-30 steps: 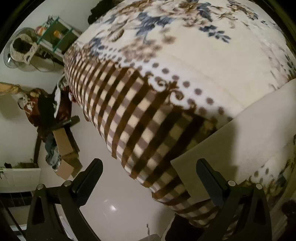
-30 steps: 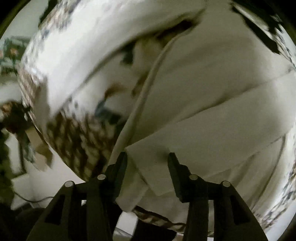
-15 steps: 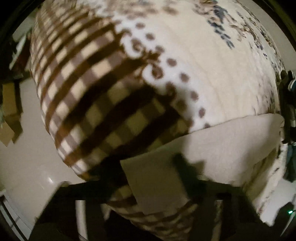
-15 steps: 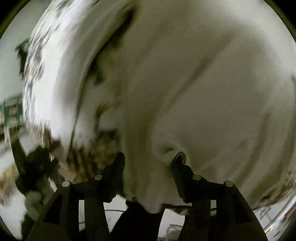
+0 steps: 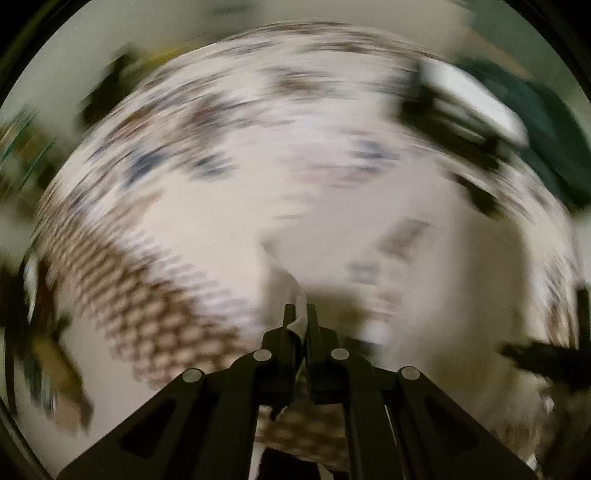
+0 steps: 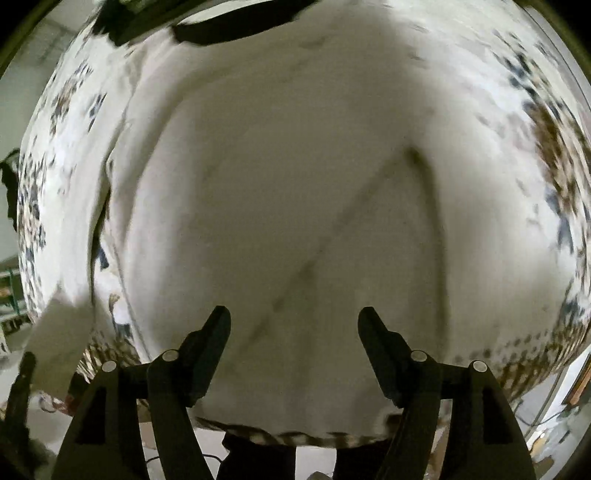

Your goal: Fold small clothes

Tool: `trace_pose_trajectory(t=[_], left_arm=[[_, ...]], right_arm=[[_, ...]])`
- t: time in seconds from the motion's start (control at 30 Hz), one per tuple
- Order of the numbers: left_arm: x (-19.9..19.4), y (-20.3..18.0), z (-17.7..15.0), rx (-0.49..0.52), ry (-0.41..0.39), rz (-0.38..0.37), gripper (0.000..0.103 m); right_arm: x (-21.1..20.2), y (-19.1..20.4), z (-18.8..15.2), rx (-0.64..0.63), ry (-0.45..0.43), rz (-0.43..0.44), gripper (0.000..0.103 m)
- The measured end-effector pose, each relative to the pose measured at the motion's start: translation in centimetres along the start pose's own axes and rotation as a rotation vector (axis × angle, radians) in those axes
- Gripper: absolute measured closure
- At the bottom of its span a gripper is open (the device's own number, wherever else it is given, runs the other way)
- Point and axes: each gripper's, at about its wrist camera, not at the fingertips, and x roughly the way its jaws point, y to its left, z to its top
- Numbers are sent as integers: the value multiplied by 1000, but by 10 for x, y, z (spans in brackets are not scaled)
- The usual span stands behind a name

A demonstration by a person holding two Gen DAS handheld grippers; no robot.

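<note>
A cream-white garment (image 6: 295,206) lies spread on a floral and checked blanket (image 6: 66,122), with creases across its middle. My right gripper (image 6: 294,321) is open just above the garment's near part, holding nothing. In the left wrist view, which is motion-blurred, my left gripper (image 5: 301,314) is shut on a thin edge of the cream garment (image 5: 295,291), which rises between the fingers. The rest of the garment (image 5: 424,266) spreads to the right over the blanket (image 5: 155,295).
A dark strap-like object (image 6: 229,26) lies at the far edge of the blanket. A dark green and white blurred shape (image 5: 517,122) is at the far right. Pale floor (image 6: 184,450) shows below the blanket's near edge.
My left gripper went from wide open beside the blanket to shut on the garment's edge and is swinging fast. My right gripper let go of the garment fold and opened wider.
</note>
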Motion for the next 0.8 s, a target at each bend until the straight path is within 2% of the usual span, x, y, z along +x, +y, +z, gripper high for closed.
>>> trace_pose_trajectory(t=[0.13,0.2,0.33,0.47,0.7,0.8], left_arm=[[0,-106,-6,224,10,-124,101],[6,-157,-25,329,35,-187,101],[22,-221,-54,452,74,-238,101],[41,-248,-75,518,103,-247,101],[45,-267,-105,567,140,-264,101],[57,-274,-115,602,184,-240,98]], right_arm=[[-12,-55,-17,69,13,-2,30],[-15,-85,-27,100,18,-8,30],[-17,-131,-44,153,24,-24,30],[-20,-170,-56,192,33,-28,30],[-6,-187,-84,210,52,-24,30],[-3,-189,-85,208,67,-16,30]])
